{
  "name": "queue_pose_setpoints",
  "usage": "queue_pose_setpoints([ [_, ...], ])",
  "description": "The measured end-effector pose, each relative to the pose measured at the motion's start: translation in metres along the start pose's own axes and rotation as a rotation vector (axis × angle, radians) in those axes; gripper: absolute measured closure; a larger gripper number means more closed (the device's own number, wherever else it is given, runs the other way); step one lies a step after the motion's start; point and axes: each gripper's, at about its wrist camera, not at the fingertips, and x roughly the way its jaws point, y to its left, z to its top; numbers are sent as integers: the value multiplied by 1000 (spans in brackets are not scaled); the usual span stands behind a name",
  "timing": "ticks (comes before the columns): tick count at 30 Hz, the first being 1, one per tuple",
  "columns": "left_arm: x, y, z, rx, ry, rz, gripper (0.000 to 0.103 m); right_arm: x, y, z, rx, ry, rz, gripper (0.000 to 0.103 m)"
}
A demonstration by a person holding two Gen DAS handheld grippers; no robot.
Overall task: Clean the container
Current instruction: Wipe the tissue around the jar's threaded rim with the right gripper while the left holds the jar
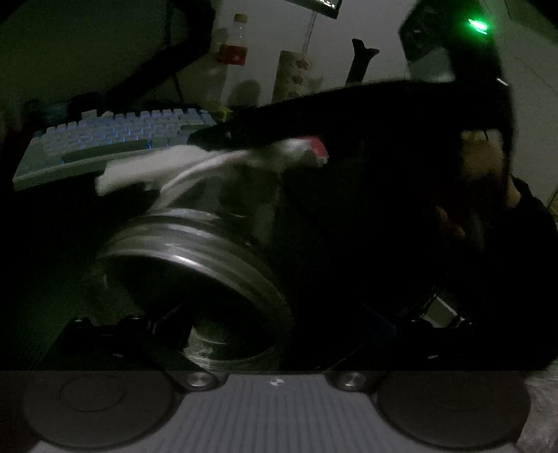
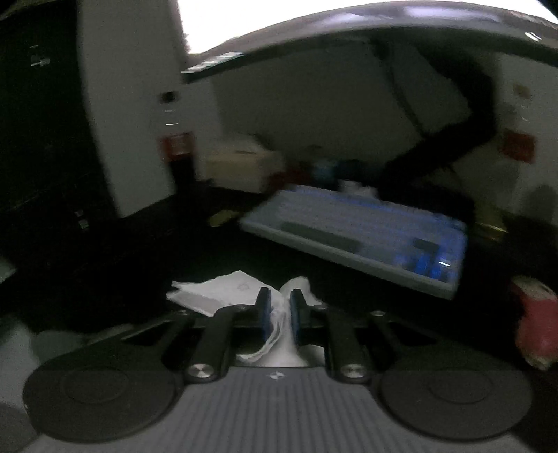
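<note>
A clear jar-like container with a threaded rim lies tilted between my left gripper's dark fingers, mouth toward the camera; the gripper is shut on it. In the same view the right gripper reaches in above the jar, holding a white tissue that trails over the jar's top. In the right wrist view my right gripper is shut on the white tissue, which sticks out to the left and between the blue pads. The scene is dark and blurred.
A white keyboard with blue backlight lies behind the jar; it also shows in the right wrist view. A bottle with a red label stands at the back. A red-and-white object lies at the right. A monitor's lower edge hangs above.
</note>
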Motion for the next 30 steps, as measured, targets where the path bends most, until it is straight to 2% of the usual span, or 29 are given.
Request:
queue_pose_setpoints([
  [2, 0, 2, 0, -9, -3, -8, 0, -3, 9, -1, -33, 0, 78, 87],
  [3, 0, 3, 1, -11, -4, -11, 0, -2, 10, -1, -44, 2, 82, 87],
  [5, -1, 7, 0, -21, -9, -25, 0, 5, 2, 1, -33, 5, 29, 88],
  [8, -4, 21, 0, -102, -33, -97, 0, 17, -25, 3, 71, 12, -91, 88],
  [10, -5, 34, -1, -169, -55, -151, 0, 18, -28, 3, 116, 16, -90, 91],
  [13, -5, 46, -1, -235, -76, -189, 0, 14, -6, 0, 36, -3, -33, 91],
  [16, -4, 45, 0, -217, -83, -178, 0, 13, 12, -2, -25, -14, 27, 91],
  [18, -4, 43, 1, -195, -81, -161, 0, 15, 11, -1, -25, -12, 10, 91],
  [21, -5, 43, 1, -175, -80, -144, 0, 23, 0, 3, 28, 5, -65, 91],
  [28, -8, 52, -2, -179, -86, -172, 0, 17, 18, 2, -6, 2, -19, 91],
  [30, -10, 52, -3, -174, -84, -169, 0, 17, 13, 1, 4, -9, -71, 91],
])
